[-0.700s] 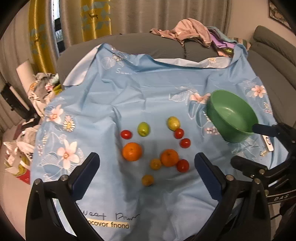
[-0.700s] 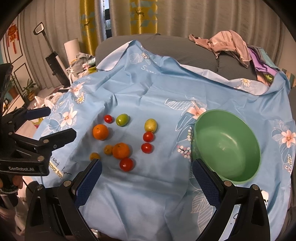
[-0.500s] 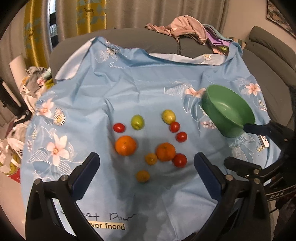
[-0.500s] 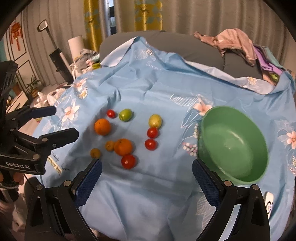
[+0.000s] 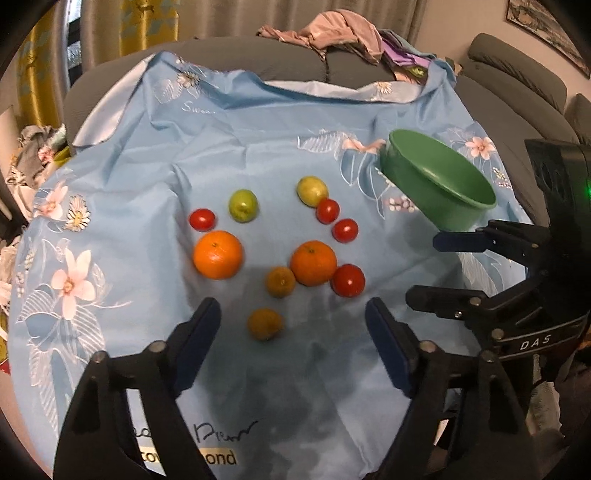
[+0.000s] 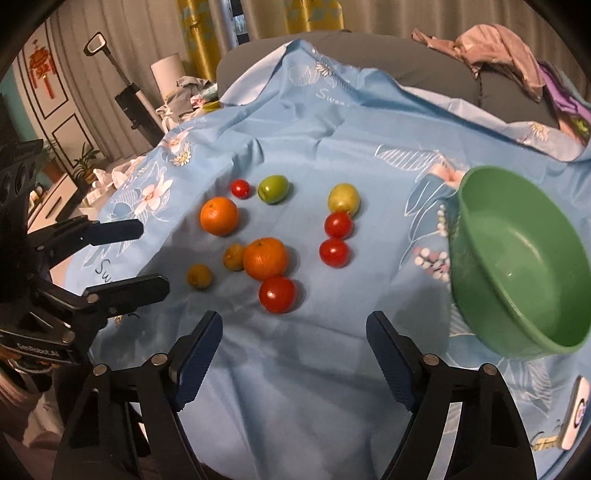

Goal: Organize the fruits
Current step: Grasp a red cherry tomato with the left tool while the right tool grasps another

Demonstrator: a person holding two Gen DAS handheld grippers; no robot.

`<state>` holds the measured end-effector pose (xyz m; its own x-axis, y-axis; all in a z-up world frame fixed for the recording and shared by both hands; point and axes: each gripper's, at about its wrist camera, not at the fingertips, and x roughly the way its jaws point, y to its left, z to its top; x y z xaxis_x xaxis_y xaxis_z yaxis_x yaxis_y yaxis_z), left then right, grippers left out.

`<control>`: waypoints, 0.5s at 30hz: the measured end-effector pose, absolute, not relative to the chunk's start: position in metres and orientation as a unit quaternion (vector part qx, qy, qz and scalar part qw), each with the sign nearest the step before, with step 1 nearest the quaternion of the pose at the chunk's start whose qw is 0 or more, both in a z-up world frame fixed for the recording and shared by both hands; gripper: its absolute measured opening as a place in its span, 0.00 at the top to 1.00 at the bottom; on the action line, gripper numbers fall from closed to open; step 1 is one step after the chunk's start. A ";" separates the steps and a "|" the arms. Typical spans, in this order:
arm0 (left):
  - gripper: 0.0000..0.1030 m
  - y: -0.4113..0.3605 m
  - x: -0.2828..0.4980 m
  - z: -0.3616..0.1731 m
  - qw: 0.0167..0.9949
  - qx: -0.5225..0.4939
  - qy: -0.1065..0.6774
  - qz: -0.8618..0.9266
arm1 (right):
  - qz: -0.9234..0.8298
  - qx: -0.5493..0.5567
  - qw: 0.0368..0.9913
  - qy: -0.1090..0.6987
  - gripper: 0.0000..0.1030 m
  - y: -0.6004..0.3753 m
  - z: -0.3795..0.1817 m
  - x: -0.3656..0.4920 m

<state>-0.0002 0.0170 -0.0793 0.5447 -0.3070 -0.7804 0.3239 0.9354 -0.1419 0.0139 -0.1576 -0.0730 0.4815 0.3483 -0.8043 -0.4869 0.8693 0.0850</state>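
Several fruits lie on a blue flowered cloth (image 5: 258,140): two oranges (image 5: 218,254) (image 5: 313,262), two small yellow-orange fruits (image 5: 264,324) (image 5: 280,281), several red tomatoes (image 5: 347,280), two green fruits (image 5: 243,205) (image 5: 312,191). An empty green bowl (image 5: 439,184) (image 6: 524,258) stands to their right. My left gripper (image 5: 293,339) is open and empty, just short of the nearest small fruit. My right gripper (image 6: 293,350) is open and empty, in front of the big tomato (image 6: 277,294). Each gripper shows in the other's view.
The cloth covers a grey sofa (image 5: 517,92) with a pile of clothes (image 5: 332,33) at the back. A small white device (image 6: 574,417) lies near the bowl at the cloth's right edge. Clutter and a vacuum (image 6: 136,107) stand at the left.
Both grippers have moved forward and lower toward the fruits, which appear larger and nearer. Both stay open. Fruits and bowl have not moved.
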 end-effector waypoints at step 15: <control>0.43 0.005 0.015 -0.100 0.861 0.000 0.460 -0.216 | 0.240 -0.071 0.854 0.456 0.30 -0.165 -0.086 0.039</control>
<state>0.0150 0.0049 -0.0998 0.4830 -0.3715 -0.7929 0.3712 0.9070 -0.1988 0.0387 -0.1653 -0.0858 0.4700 0.3443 -0.8127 -0.4744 0.8750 0.0964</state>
